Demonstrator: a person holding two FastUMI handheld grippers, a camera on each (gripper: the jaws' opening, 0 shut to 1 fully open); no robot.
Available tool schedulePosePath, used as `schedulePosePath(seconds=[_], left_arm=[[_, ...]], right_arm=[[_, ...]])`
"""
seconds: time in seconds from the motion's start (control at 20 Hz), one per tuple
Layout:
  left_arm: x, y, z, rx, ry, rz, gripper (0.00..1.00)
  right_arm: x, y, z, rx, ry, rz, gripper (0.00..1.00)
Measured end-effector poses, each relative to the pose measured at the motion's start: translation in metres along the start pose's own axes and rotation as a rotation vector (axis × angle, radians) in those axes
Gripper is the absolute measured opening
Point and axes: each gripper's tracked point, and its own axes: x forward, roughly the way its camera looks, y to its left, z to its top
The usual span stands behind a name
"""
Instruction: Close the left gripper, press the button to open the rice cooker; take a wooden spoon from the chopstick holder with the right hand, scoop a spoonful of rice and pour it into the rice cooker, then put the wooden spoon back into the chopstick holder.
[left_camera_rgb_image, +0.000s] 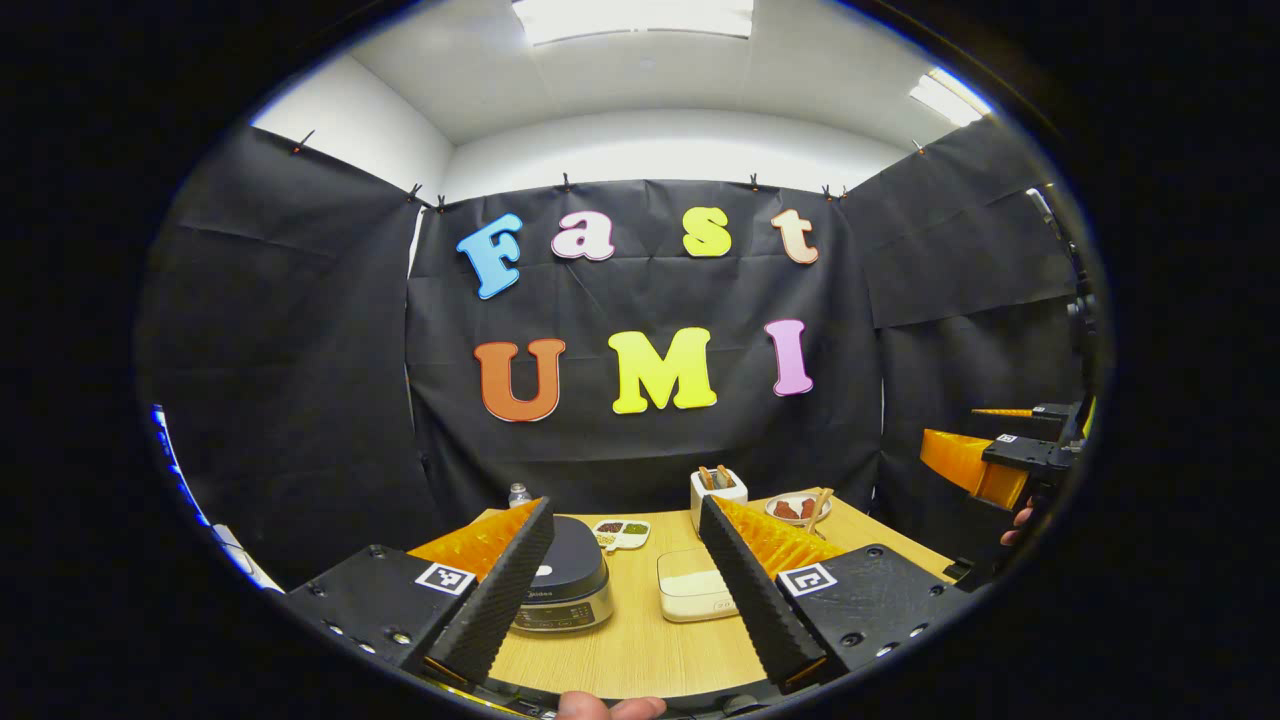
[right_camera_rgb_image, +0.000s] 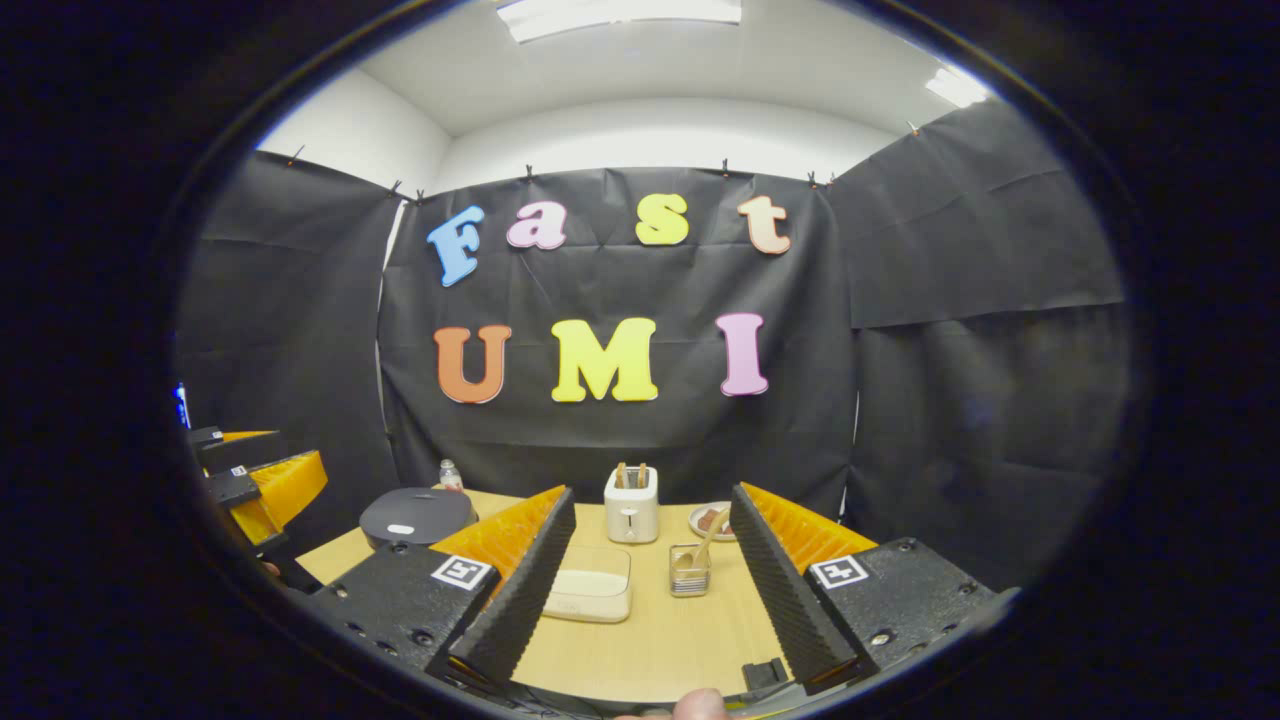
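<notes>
While hanging above the near edge of the wooden table (left_camera_rgb_image: 640, 640), left gripper (left_camera_rgb_image: 625, 575) spread wide, nothing between the fingers. Framed in that gap: rice cooker (left_camera_rgb_image: 565, 585) with lid down, sitting left of a shallow cream box with a clear lid (left_camera_rgb_image: 695, 590). Behind those, a small divided dish of grains (left_camera_rgb_image: 621, 534), a white toaster (left_camera_rgb_image: 718, 492) and a plate with food (left_camera_rgb_image: 795, 508) toward the back. Also a small bottle (left_camera_rgb_image: 518, 494) at the far left corner of the table.

Same story for the right gripper (right_camera_rgb_image: 650, 565): fingers wide apart, gripping nothing, held over the near table edge. Straight ahead in its view, the chopstick holder (right_camera_rgb_image: 689, 572), a small clear cup with the wooden spoon (right_camera_rgb_image: 706, 545) leaning out of it, standing just right of the cream box. Toaster behind it, plate off to the right rear. Rice cooker at the left in this view, dark lid closed, partly cut off by the gripper's left finger.

Over at the far right of the left gripper view, the right gripper again, held off the table's side with a bit of hand (left_camera_rgb_image: 1015, 525) under it. Fingertip peeking in at the bottom of both views.
</notes>
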Motion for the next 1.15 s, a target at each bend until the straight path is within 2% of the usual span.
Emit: schedulePosePath(seconds=[0.05,0.1,0.15,0.2,0.25,0.3,0.55,0.6,0.65,1.15], left_arm=[[-0.001,-0.003,-0.001,0.001,-0.002,-0.004,0.95],[-0.002,-0.005,-0.001,0.000,-0.001,-0.011,0.95],[-0.002,-0.007,-0.001,0.002,-0.001,-0.012,0.95],[-0.005,-0.008,-0.003,0.004,0.002,-0.014,0.96],[0.000,-0.012,-0.004,0.008,0.002,-0.016,0.96],[-0.001,-0.014,-0.003,0.011,0.000,-0.018,0.96],[-0.005,-0.024,-0.004,0.003,0.007,-0.034,0.95],[-0.005,-0.025,-0.005,0.001,0.011,-0.034,0.95],[-0.005,-0.025,-0.005,-0.001,0.013,-0.035,0.96],[-0.003,-0.013,-0.006,0.006,0.012,-0.005,0.95]], right_arm=[[-0.001,-0.002,0.000,0.006,0.005,0.001,0.94],[-0.004,-0.001,0.001,0.014,0.009,0.004,0.94],[-0.004,-0.001,0.000,0.016,0.012,0.007,1.00],[-0.005,-0.001,-0.001,0.014,0.012,0.010,0.94],[-0.004,-0.002,0.000,0.011,0.011,0.010,0.94],[-0.007,-0.002,0.000,0.009,0.008,0.013,1.00],[-0.019,-0.007,-0.004,0.005,0.011,0.007,1.00],[-0.019,-0.008,-0.006,0.008,0.016,0.006,0.94],[-0.019,-0.010,-0.005,0.011,0.016,0.003,1.00],[-0.011,-0.006,-0.010,0.030,0.035,0.002,1.00]])
